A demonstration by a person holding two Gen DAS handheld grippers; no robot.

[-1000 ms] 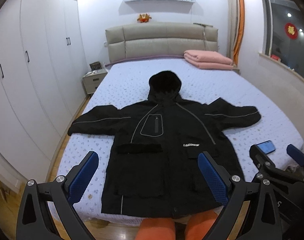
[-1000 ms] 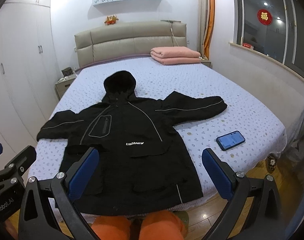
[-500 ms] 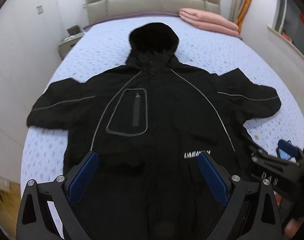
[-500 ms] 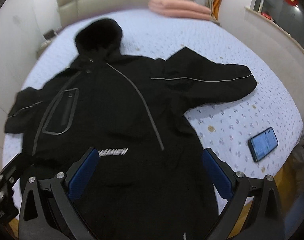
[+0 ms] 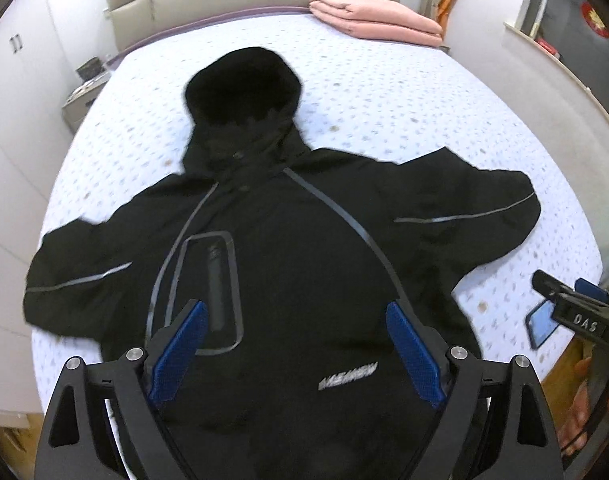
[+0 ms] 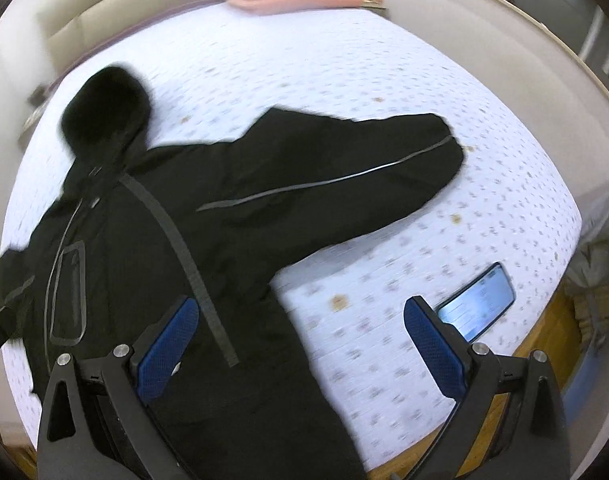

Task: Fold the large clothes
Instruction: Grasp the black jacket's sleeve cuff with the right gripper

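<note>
A black hooded jacket (image 5: 304, 260) with grey reflective strips lies front up on the bed, both sleeves spread out. My left gripper (image 5: 294, 307) hovers over its chest, between the outlined chest pocket and the white logo. Its jaws are closing a little but stand wide, with nothing pressed between the blue pads. My right gripper (image 6: 300, 302) is open above the jacket (image 6: 144, 240), over its right side below the outstretched sleeve, with one finger over cloth and the other over bare sheet. In the left wrist view the right gripper (image 5: 572, 312) shows at the right edge.
A lit phone (image 6: 480, 300) lies on the flowered sheet (image 6: 344, 80) near the bed's right edge, close to my right finger. A folded pink blanket (image 5: 376, 20) sits by the headboard. A nightstand (image 5: 80, 96) stands at the left, with wooden floor beyond the bed's edges.
Both grippers have moved forward from the foot of the bed and tipped down over the jacket, which now fills the views. The left jaws have narrowed slightly.
</note>
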